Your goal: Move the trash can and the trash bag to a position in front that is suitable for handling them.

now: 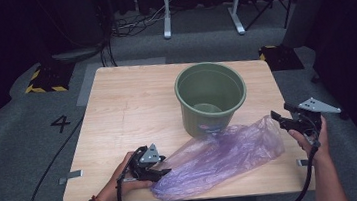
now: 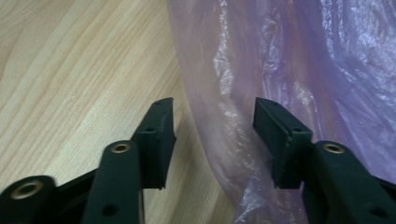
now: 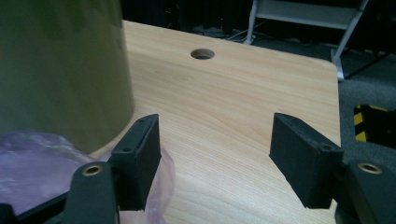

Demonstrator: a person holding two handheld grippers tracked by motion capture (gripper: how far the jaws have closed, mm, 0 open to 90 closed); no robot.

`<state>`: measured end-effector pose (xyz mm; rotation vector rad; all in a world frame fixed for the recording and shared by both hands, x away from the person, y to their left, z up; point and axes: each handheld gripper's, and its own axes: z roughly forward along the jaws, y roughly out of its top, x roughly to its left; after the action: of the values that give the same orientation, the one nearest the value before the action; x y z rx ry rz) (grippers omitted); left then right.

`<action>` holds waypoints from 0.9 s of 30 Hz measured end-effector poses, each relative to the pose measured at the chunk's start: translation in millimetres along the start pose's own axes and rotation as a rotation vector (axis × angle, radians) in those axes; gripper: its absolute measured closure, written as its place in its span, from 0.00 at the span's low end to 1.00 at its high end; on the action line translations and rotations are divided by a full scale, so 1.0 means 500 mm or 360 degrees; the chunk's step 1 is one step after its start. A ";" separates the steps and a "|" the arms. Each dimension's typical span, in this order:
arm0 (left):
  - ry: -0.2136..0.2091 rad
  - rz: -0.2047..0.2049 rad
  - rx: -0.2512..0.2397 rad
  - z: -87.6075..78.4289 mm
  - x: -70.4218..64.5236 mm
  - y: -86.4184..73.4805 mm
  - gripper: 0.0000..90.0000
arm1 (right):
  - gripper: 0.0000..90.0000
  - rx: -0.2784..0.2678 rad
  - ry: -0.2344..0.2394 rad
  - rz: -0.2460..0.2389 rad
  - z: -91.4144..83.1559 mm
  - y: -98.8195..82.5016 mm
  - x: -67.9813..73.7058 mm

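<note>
We hold both grippers' fingers apart, left gripper (image 1: pixel 160 173) straddling the purple bag (image 1: pixel 222 157) edge at seven o'clock, right gripper (image 1: pixel 280 118) at three, likely to lift it toward the bucket (image 1: pixel 211 97).

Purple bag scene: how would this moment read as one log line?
left gripper: open, straddling purple bag edge | right gripper: open, at bag's other end | green bucket: upright, empty
</note>
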<state>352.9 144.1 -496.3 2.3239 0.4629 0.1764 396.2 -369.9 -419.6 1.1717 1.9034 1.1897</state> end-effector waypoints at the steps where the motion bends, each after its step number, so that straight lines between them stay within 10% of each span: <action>1: 0.0001 0.0003 0.0000 0.000 0.001 0.000 0.57 | 0.36 -0.0012 0.0001 -0.0021 -0.008 0.007 0.009; 13: 0.0009 -0.0004 -0.0065 0.000 0.002 -0.012 0.58 | 0.27 -0.0132 0.0121 -0.0309 -0.097 0.025 0.140; 17: 0.0025 -0.0019 -0.0082 0.004 0.003 -0.010 0.57 | 0.26 -0.0127 0.0350 -0.0340 -0.103 0.008 0.193; 24: 0.0046 -0.0033 -0.0088 0.010 0.005 -0.006 0.56 | 0.23 0.0132 0.0780 -0.0417 -0.008 -0.101 0.288; 27: 0.0043 -0.0037 -0.0092 0.011 0.007 -0.005 0.56 | 0.23 0.0176 0.0851 -0.0469 0.009 -0.115 0.311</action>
<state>356.8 143.1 -502.1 2.2610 0.4920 0.2075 311.7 -239.8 -479.1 0.6212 2.4592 1.3315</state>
